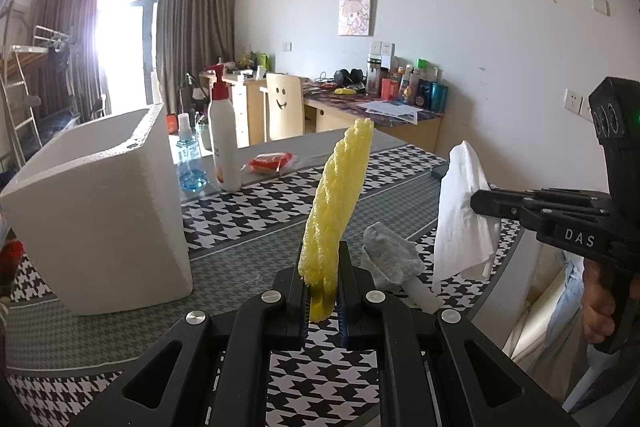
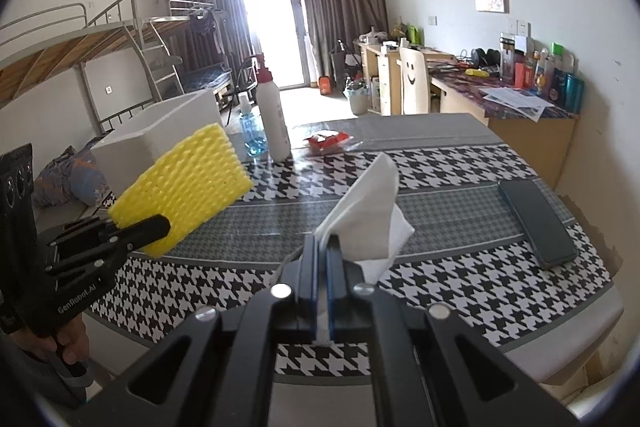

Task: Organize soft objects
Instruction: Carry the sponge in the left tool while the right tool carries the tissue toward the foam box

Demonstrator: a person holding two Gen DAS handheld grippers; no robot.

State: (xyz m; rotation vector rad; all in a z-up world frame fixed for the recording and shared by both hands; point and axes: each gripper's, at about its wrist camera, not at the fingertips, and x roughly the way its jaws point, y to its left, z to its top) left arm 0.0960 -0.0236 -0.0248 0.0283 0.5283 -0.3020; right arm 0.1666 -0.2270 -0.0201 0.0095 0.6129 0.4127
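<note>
My left gripper [image 1: 323, 259] is shut on a yellow textured sponge [image 1: 338, 199], held edge-on above the table; the right wrist view shows the sponge's flat face [image 2: 184, 183] in that gripper [image 2: 160, 227]. My right gripper [image 2: 323, 247] is shut on a white tissue [image 2: 368, 211], held in the air; it also shows in the left wrist view [image 1: 460, 215] in the right gripper [image 1: 480, 203]. A grey cloth [image 1: 388, 259] lies on the table just right of my left gripper. A white foam box [image 1: 100, 211] stands open at the left.
The table has a houndstooth cloth [image 2: 440, 167]. A white pump bottle [image 1: 222, 143], a blue spray bottle [image 1: 190, 159] and a red packet [image 1: 270, 163] stand behind the box. A dark phone [image 2: 536, 223] lies at the right. A white cylinder [image 1: 422, 295] lies by the grey cloth.
</note>
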